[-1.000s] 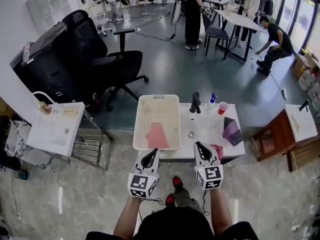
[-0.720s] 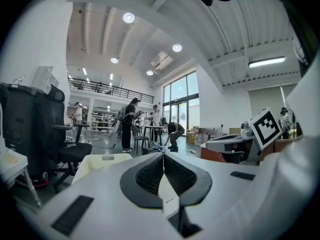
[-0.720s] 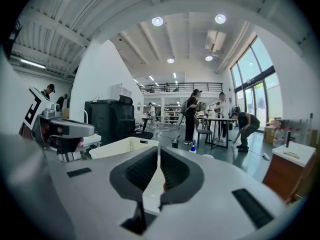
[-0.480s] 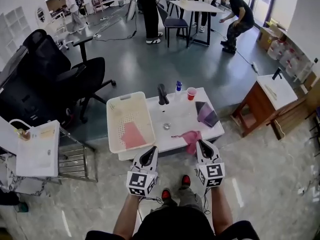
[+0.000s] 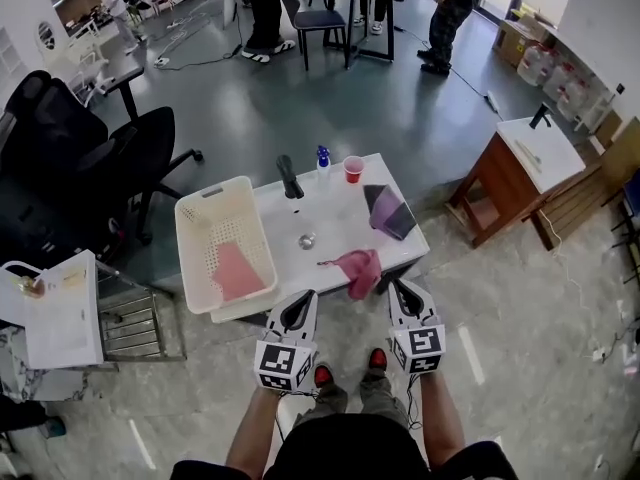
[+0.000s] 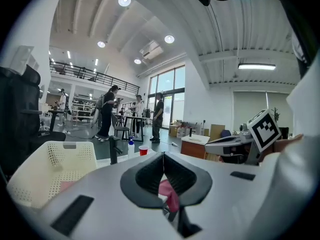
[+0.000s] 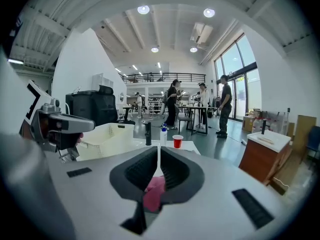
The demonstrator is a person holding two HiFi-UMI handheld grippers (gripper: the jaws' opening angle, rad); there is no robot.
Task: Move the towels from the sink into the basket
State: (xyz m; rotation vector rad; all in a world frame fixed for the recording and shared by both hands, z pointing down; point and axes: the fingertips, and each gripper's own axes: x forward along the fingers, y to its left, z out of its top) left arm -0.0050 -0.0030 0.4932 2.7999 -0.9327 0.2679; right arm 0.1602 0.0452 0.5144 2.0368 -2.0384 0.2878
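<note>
From the head view I have both grippers low in front of the white desk (image 5: 335, 216), which carries the sink's black faucet (image 5: 290, 178) and its drain (image 5: 307, 240). My left gripper (image 5: 303, 301) has its fingers pressed together with nothing between them; in the left gripper view they meet in a thin line. My right gripper (image 5: 398, 287) also has its fingers closed on nothing. A pink towel (image 5: 357, 268) lies across the desk's front edge, partly hanging over it, between the two grippers and just beside the right one. I see it through the lower gap of both pairs of fingers, beyond them and not pinched. A second pink towel (image 5: 237, 270) lies flat on the floor of the cream basket (image 5: 194, 256), which sits on the left end of the desk. A purple-grey towel (image 5: 388, 211) rests folded near the desk's right side. Behind the faucet stand a spray bottle (image 5: 322, 157) and a red cup (image 5: 353, 168), close together near the back edge.
</note>
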